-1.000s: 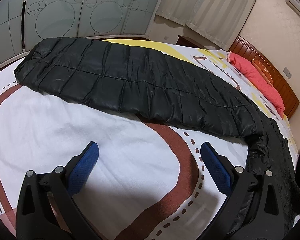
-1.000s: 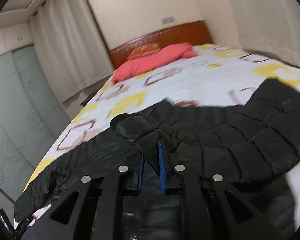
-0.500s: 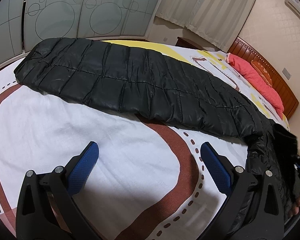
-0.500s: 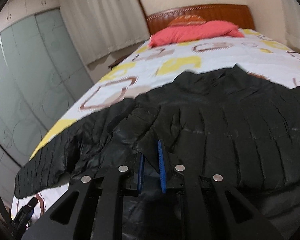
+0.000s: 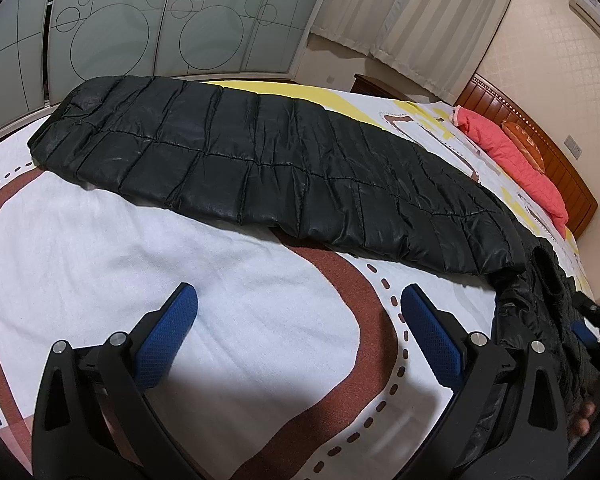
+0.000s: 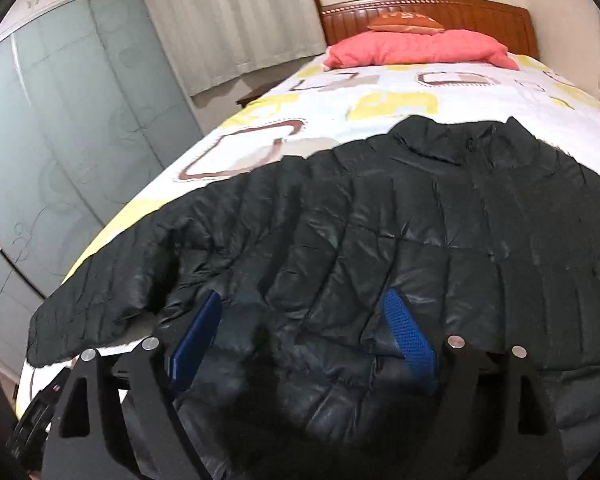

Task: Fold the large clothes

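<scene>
A large black puffer jacket (image 5: 260,160) lies spread across the bed, one long part stretching toward the far left and a bunched part at the right edge. My left gripper (image 5: 296,300) is open above the bare sheet (image 5: 140,240), just short of the jacket's near edge, with nothing between its fingers. My right gripper (image 6: 304,304) rests low on the jacket (image 6: 380,220). Its jaws are opening: the blue pads stand wide apart, and loose black fabric lies between them without being pinched. The collar points toward the headboard.
A pink quilt (image 6: 416,50) and an orange pillow lie against the wooden headboard (image 6: 460,12). Frosted sliding doors (image 5: 140,20) and curtains (image 5: 400,12) line the far side. A person's fingers (image 5: 584,416) show at the right edge of the left wrist view.
My right gripper carried a pinched fold of jacket sideways and down, then spread its jaws and let the fold go onto the jacket. The left gripper stayed still and open.
</scene>
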Motion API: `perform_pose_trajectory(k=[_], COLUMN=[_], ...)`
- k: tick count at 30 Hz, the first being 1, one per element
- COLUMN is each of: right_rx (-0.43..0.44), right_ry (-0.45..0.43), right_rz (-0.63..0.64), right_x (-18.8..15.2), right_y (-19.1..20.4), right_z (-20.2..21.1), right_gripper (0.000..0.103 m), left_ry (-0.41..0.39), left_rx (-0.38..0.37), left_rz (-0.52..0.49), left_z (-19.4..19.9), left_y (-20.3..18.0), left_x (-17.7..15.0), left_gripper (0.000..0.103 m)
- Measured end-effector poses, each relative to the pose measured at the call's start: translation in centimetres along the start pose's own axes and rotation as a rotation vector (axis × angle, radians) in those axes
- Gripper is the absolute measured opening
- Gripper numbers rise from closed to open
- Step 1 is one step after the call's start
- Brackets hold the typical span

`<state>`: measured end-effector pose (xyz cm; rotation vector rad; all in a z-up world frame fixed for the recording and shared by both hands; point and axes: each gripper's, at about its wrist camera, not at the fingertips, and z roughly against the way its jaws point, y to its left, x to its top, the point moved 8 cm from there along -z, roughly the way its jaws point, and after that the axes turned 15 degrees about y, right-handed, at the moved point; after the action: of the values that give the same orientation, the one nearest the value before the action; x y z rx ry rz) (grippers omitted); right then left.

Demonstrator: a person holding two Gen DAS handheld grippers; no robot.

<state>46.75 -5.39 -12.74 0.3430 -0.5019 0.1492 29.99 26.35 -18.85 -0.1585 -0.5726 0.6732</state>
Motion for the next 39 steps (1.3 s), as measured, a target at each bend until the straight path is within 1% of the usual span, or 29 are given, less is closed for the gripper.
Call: perform_pose_trajectory(k=[2, 3, 5, 6, 8, 10, 11, 12, 13, 14, 16, 17, 18, 20, 21, 23, 25, 27, 28, 29, 30, 32, 34, 36, 39], right_rx=[0.024, 0.019, -0.020, -0.052, -0.142, -0.265, -0.309, -0.364, -0.416, -0.450, -0.470, -0.459, -0.467, -0.496, -0.488, -0.470, -0.519, -0.524, -0.530, -0.533, -0.525, -0.545, -0.520, -0.472, -0.461], right_ry=[-0.032, -0.052, -0.091, -0.108, -0.128, -0.143, -0.140, -0.130, -0.105, -0.073, -0.013, 0.027, 0.026, 0.042, 0.034, -0.017, -0.048, -0.049, -0.021, 0.035, 0.072, 0.068, 0.039, -0.018, -0.015], right_rz=[-0.012, -0.020, -0.050, -0.073, -0.128, -0.210, -0.238, -0.271, -0.300, -0.327, -0.368, -0.372, -0.339, -0.304, -0.297, -0.302, -0.310, -0.333, -0.348, -0.365, -0.368, -0.351, -0.355, -0.371, -0.357], right_x=[-0.1, -0.1, 0.0, 0.0, 0.1, -0.4, -0.7, -1.2, -1.9, -2.7, -4.1, -4.9, -5.1, -4.4, -3.7, -1.7, 0.2, 1.2, 1.3, 0.5, 0.4, 1.1, 1.3, 0.3, -1.3], right_y=[-0.8, -1.6, -4.5, -6.6, -11.2, -17.5, -19.7, -22.3, -24.7, -26.6, -29.0, -30.0, -30.1, -29.5, -29.0, -28.6, -29.4, -31.0, -31.9, -32.9, -33.4, -32.9, -31.7, -29.7, -28.0], right_z=[2.0, 3.2, 5.7, 7.0, 9.0, 11.1, 11.6, 12.0, 12.0, 11.7, 10.2, 8.9, 8.3, 8.5, 8.9, 9.9, 10.2, 9.3, 8.3, 6.9, 5.6, 6.2, 7.2, 8.8, 8.0], right_gripper=[0.082, 0.082, 0.082, 0.082, 0.081, 0.073, 0.067, 0.063, 0.058, 0.058, 0.057, 0.057, 0.058, 0.058, 0.058, 0.058, 0.058, 0.058, 0.058, 0.060, 0.061, 0.061, 0.061, 0.061, 0.061], left_ry=[-0.002, -0.001, -0.001, -0.001, -0.001, -0.001, -0.002, -0.002, -0.001, -0.001, 0.000, -0.001, 0.000, 0.001, 0.001, 0.002, 0.003, 0.003, 0.003, 0.004, 0.005, 0.004, 0.003, 0.003, 0.002], left_rx=[0.000, 0.001, 0.001, 0.002, 0.004, 0.006, 0.008, 0.009, 0.011, 0.013, 0.016, 0.019, 0.021, 0.023, 0.023, 0.026, 0.033, 0.037, 0.038, 0.039, 0.040, 0.041, 0.040, 0.040, 0.039], left_rz=[-0.001, -0.001, -0.001, -0.001, -0.002, -0.004, -0.004, -0.005, -0.006, -0.007, -0.009, -0.010, -0.011, -0.012, -0.013, -0.014, -0.018, -0.020, -0.020, -0.020, -0.021, -0.022, -0.022, -0.022, -0.021], left_z=[0.1, 0.1, 0.0, 0.0, 0.0, 0.0, 0.0, 0.0, 0.0, 0.0, -0.1, -0.1, -0.1, -0.2, -0.2, -0.2, -0.3, -0.2, -0.2, -0.3, -0.3, -0.1, -0.1, -0.1, -0.1], left_y=[-0.1, -0.1, -0.1, 0.0, 0.0, 0.1, 0.0, 0.0, 0.0, -0.1, 0.0, -0.3, -0.3, -0.2, -0.3, -0.3, -0.3, -0.4, -0.4, -0.4, -0.4, -0.6, -0.6, -0.5, -0.6], left_x=[0.0, 0.0, 0.0, -0.1, -0.1, -0.1, 0.0, 0.0, 0.0, 0.1, 0.2, 0.2, 0.2, 0.3, 0.3, 0.3, 0.3, 0.3, 0.3, 0.4, 0.4, 0.2, 0.2, 0.3, 0.2], left_gripper=[0.101, 0.101, 0.101, 0.101, 0.101, 0.101, 0.101, 0.101, 0.101, 0.101, 0.101, 0.101, 0.101, 0.101, 0.101, 0.101, 0.101, 0.101, 0.101, 0.101, 0.101, 0.101, 0.101, 0.101, 0.101])
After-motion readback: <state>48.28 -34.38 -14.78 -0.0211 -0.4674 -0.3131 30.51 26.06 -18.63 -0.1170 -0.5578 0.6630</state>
